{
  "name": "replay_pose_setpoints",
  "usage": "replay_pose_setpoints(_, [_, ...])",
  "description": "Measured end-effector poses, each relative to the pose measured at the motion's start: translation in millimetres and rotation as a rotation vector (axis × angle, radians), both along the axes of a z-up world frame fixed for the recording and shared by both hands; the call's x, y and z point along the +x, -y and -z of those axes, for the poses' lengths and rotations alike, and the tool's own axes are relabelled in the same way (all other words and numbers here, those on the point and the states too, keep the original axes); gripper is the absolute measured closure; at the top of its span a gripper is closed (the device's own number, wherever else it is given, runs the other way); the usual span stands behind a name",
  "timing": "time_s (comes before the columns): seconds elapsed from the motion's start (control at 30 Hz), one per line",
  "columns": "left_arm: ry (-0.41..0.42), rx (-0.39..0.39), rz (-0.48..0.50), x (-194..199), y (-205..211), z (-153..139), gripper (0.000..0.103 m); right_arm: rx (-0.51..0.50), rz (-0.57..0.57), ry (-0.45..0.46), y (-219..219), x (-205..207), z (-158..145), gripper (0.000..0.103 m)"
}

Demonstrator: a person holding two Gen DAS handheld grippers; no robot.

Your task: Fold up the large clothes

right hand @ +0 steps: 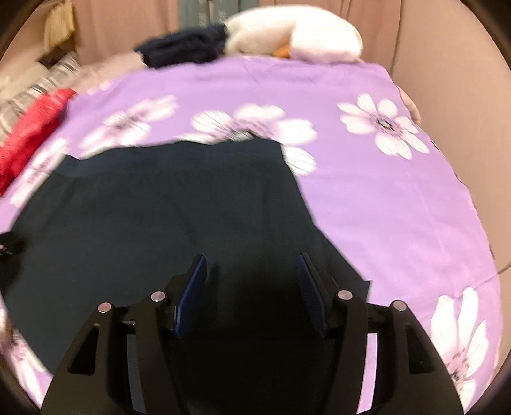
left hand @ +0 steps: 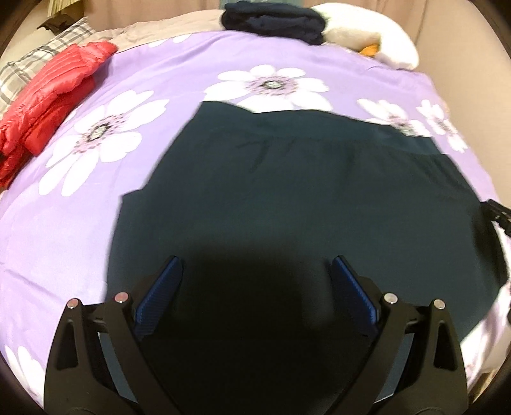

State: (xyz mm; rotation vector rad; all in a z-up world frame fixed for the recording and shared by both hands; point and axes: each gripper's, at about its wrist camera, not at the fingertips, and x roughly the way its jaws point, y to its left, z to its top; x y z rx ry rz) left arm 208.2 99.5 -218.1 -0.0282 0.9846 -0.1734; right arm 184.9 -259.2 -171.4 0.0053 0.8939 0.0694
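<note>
Your dark garment lies spread flat on the bed's purple flowered cover, filling the middle of both views. Your left tool hangs over its near part with the blue pads spread wide and nothing pinched between them. Your right tool hangs over the garment's right side, pads apart too, gripping nothing.

Around it: a red puffy jacket sits at the left edge of the cover, partly over a plaid pillow. A folded dark pile rests at the far edge, just beside a white stuffed toy with an orange patch. None of these touches the garment.

In the right view, bare cover runs wide to the right of the garment and beyond its far hem. To the left, a strip of cover separates it from the jacket. The cover's right edge drops off toward a beige wall.
</note>
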Motion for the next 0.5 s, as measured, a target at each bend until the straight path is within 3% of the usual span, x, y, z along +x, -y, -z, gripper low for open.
replay_pose_setpoints(0.2, [0.025,-0.021,0.060,-29,39,1,0.007,0.075,-0.145,0.035,-60,-28,0,0.040])
replay_pose_setpoints(0.37, [0.029,0.008,0.053,-35,53,14,0.005,-0.010,-0.241,0.044,-98,-37,15,0.040])
replay_pose_setpoints(0.5, [0.023,0.023,0.059,-36,52,19,0.005,-0.038,-0.237,-0.001,-101,-36,36,0.040])
